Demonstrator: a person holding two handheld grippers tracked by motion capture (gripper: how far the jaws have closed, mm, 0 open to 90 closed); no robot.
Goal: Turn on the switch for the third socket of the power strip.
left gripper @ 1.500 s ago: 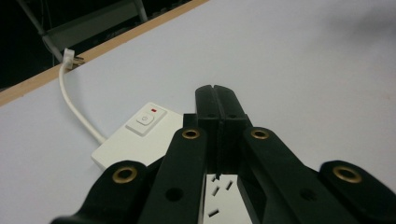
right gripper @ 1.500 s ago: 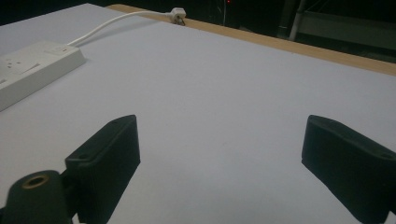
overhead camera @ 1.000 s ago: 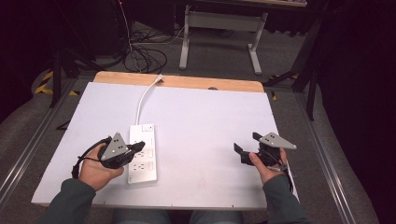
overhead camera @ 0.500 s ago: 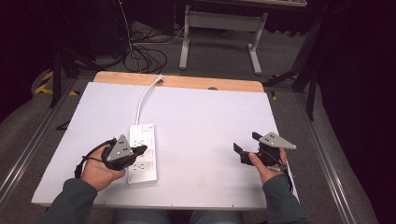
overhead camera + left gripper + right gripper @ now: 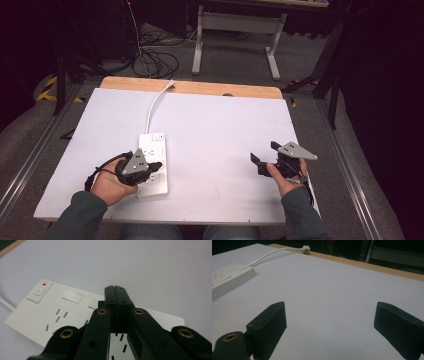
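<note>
A white power strip (image 5: 155, 143) lies on the white table top (image 5: 220, 125), and its white cable (image 5: 154, 106) runs off to the far edge. My left gripper (image 5: 152, 166) hovers over the strip's near half; in the left gripper view its black jaws are pressed together (image 5: 116, 290) above the sockets of the strip (image 5: 47, 315), with nothing seen between them. My right gripper (image 5: 264, 154) is held over bare table at the right. It is open, jaws wide apart (image 5: 330, 312), and holds nothing. The strip (image 5: 227, 277) and cable (image 5: 274, 252) lie far to its left.
A wooden strip (image 5: 200, 87) borders the table's far edge. Beyond it are a desk frame (image 5: 235, 30) and loose cables (image 5: 155, 57) on the floor. Metal rails (image 5: 30, 160) run along both sides of the table.
My left gripper has shifted a little to the right, farther over the power strip. The right gripper has stayed in place.
</note>
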